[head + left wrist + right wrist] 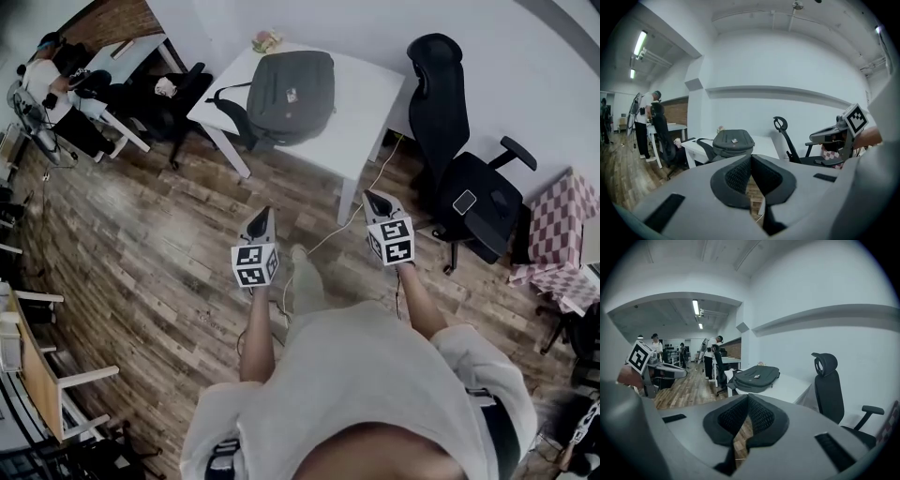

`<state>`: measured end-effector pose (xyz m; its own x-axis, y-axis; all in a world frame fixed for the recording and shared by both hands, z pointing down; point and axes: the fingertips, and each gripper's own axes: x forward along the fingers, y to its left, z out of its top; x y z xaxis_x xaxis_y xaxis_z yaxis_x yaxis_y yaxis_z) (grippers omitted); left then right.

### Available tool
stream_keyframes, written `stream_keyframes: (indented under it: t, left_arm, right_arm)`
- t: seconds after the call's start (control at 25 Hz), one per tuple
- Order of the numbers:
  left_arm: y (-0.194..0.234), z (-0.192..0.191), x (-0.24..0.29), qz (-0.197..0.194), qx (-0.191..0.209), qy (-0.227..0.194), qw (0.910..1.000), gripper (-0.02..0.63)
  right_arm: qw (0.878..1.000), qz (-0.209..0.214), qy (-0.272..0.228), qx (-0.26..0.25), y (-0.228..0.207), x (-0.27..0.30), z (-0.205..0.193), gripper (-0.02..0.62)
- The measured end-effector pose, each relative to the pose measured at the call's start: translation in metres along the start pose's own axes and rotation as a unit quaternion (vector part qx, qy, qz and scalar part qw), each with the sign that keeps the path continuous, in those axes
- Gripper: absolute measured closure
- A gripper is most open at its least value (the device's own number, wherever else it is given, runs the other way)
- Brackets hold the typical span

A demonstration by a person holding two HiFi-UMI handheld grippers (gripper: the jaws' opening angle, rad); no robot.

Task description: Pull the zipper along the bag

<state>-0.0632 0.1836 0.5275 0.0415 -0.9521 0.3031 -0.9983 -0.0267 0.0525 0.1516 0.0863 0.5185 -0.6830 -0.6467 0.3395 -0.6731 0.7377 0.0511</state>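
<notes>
A dark grey backpack (289,92) lies flat on the white table (366,112), its straps hanging over the near left edge. Its zipper cannot be made out from here. My left gripper (263,215) is held over the wooden floor, well short of the table, its jaws shut with nothing between them. Further right, my right gripper (374,199) is at about the same distance from the table, also shut and empty. The backpack (733,142) appears ahead in the left gripper view, and the backpack (756,376) in the right gripper view, both far beyond the fingertips.
A black office chair (461,178) stands right of the table. Beside it is a checkered cloth (558,234). A white cable (361,202) runs along the floor from the table. More desks, a dark chair (169,98) and a person (52,84) are at far left.
</notes>
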Motion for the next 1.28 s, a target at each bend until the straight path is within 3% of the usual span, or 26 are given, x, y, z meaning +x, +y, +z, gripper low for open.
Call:
stream_keyframes:
  t: [0.72,1.04,1.28]
  left_arm:
    - [0.136,0.089,0.190,-0.068,0.015,0.001,0.9976,0.580]
    - [0.177,0.110,0.254,-0.103,0.038,0.006,0.9939,0.580]
    - [0.185,0.106,0.280,-0.127,0.039,0.023,0.9908,0.580]
  right_arm:
    - [0.998,-0.055,0.017,0.025,-0.053,0.195,0.089,0.581]
    - [0.995,-0.086,0.023,0.033,-0.075,0.255,0.107,0.581]
    - [0.993,-0.099,0.046,0.049,-0.082,0.271,0.097,0.581]
